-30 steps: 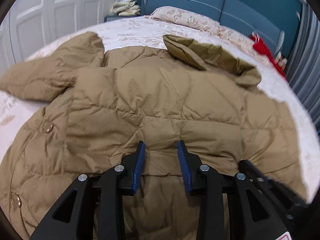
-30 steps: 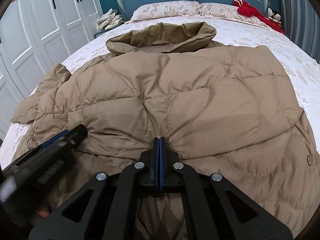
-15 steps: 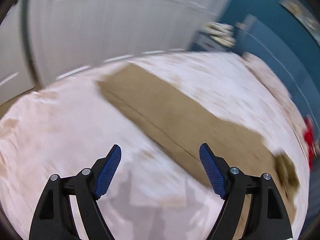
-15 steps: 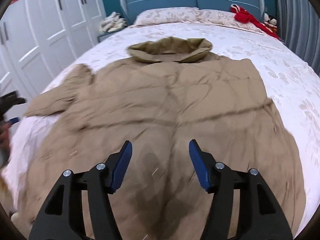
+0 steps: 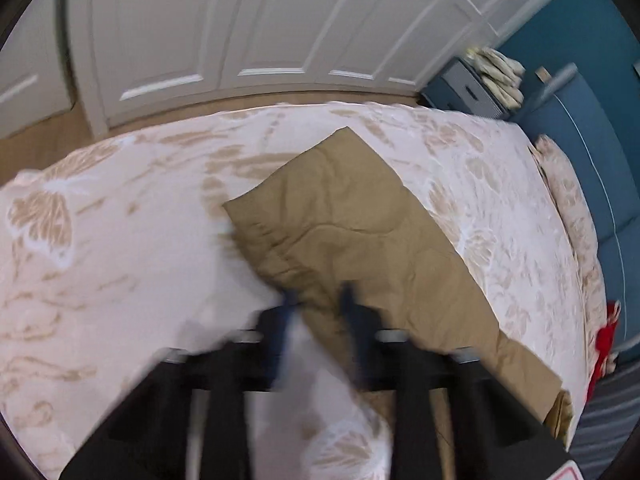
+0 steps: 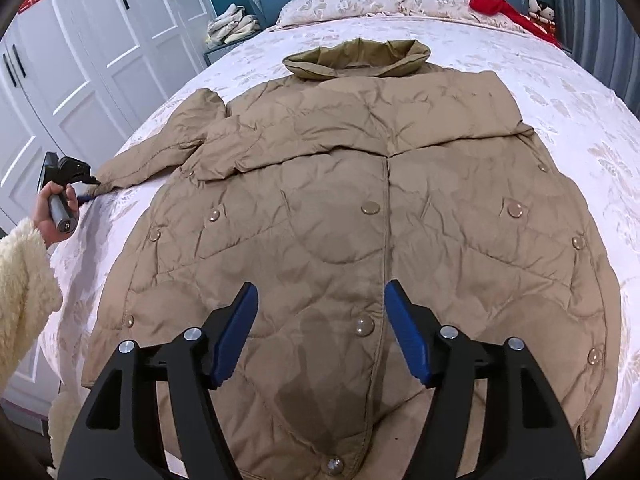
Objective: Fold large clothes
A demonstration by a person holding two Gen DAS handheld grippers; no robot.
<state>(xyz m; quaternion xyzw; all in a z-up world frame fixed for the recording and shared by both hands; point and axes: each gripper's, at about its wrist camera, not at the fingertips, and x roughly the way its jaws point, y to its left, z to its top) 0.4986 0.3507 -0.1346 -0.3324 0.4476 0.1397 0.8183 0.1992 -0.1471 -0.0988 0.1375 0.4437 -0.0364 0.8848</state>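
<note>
A large tan quilted coat (image 6: 360, 208) lies flat, front up, on the bed, collar toward the headboard. Its left sleeve (image 5: 360, 232) stretches out toward the bed's left edge. My left gripper (image 5: 318, 300) is blurred; its fingers straddle the sleeve's near edge close to the cuff, with a narrow gap between them. From the right wrist view the left gripper (image 6: 86, 196) sits at the sleeve's cuff. My right gripper (image 6: 320, 328) is open and empty above the coat's lower front.
The bed (image 6: 580, 92) has a white floral cover, with pillows (image 6: 340, 4) and a red garment (image 6: 500, 4) near the blue headboard. White wardrobe doors (image 5: 240, 20) stand along the left side. A nightstand (image 5: 468, 92) holds folded cloth.
My right gripper let go of the coat, opened and pulled back. My left gripper swung left from the coat's body to the outstretched sleeve and has narrowed around its edge.
</note>
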